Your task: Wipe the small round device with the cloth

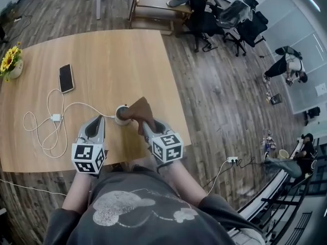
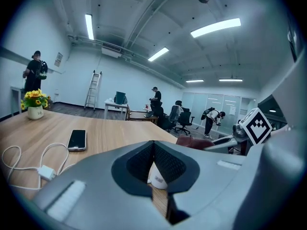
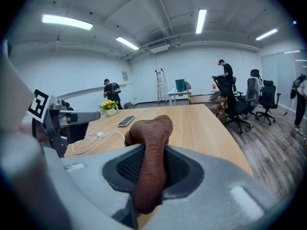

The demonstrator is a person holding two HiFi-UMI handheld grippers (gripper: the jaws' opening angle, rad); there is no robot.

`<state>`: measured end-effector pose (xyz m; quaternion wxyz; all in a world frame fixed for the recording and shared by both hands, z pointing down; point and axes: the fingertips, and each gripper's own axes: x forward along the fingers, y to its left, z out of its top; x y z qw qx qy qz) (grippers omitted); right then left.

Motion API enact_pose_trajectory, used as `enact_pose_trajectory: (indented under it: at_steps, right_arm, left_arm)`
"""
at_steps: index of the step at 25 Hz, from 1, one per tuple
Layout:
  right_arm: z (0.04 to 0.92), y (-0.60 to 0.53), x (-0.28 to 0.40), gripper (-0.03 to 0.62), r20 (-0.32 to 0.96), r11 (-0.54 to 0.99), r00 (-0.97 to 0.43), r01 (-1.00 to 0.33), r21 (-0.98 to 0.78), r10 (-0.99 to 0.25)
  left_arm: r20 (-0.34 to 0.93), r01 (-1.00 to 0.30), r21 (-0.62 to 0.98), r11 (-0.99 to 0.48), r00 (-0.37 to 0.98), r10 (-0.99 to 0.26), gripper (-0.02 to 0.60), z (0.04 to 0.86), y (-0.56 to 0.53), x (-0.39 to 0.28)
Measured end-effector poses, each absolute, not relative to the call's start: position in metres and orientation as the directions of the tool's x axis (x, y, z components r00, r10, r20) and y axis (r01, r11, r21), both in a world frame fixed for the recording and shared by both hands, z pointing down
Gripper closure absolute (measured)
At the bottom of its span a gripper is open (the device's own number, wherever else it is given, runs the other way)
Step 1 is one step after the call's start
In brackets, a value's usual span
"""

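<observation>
**Right gripper** (image 1: 145,124): held low before the person's chest, jaws pressed on a brown cloth (image 1: 141,110), which runs up between them and bunches past the tips.

**Left gripper** (image 1: 98,120): level beside it, tips met, nothing held (the device shows only through the gap behind the tips).

**Small round device** (image 1: 121,115): white, standing on the table near its front edge, between the two grippers. The cloth's far end lies against its right side.

**Table** (image 1: 107,55): pale wood. It carries a looped white cable (image 1: 50,132), a dark phone (image 1: 66,78) lying flat, and a pot of yellow flowers (image 1: 10,60) at the far left corner.

**Room**: plank floor (image 1: 219,96), black office chairs (image 1: 222,17) beyond the table, a ladder (image 2: 92,90) at the back wall, several people standing.
</observation>
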<state>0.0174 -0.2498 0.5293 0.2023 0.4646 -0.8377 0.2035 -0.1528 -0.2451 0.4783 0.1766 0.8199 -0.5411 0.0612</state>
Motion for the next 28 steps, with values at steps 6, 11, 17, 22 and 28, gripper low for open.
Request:
enact_pose_trajectory:
  at_steps: [6, 11, 17, 22, 28]
  right_arm:
    - [0.500, -0.232, -0.009, 0.510, 0.451, 0.635, -0.617, -0.761, -0.134, -0.645]
    - [0.522, -0.217, -0.040, 0.511, 0.498, 0.754, -0.692, -0.647, -0.109, -0.522]
    - [0.557, -0.217, -0.051, 0.510, 0.576, 0.782, -0.684, -0.612, -0.118, -0.448]
    - [0.581, -0.214, -0.051, 0.510, 0.626, 0.762, -0.661, -0.628, -0.159, -0.414]
    - [0.612, -0.217, -0.046, 0.510, 0.703, 0.719, -0.612, -0.663, -0.208, -0.362]
  left_arm:
    - [0.295, -0.928, 0.218, -0.303, 0.358, -0.886, 0.563, 0.470, -0.228, -0.150]
    - [0.322, -0.938, 0.218, -0.271, 0.331, -0.887, 0.563, 0.479, -0.213, -0.145]
    - [0.348, -0.946, 0.206, -0.251, 0.310, -0.885, 0.563, 0.488, -0.202, -0.141]
    - [0.382, -0.949, 0.214, -0.232, 0.300, -0.874, 0.563, 0.503, -0.197, -0.140]
    - [0.404, -0.949, 0.216, -0.230, 0.302, -0.863, 0.563, 0.511, -0.195, -0.139]
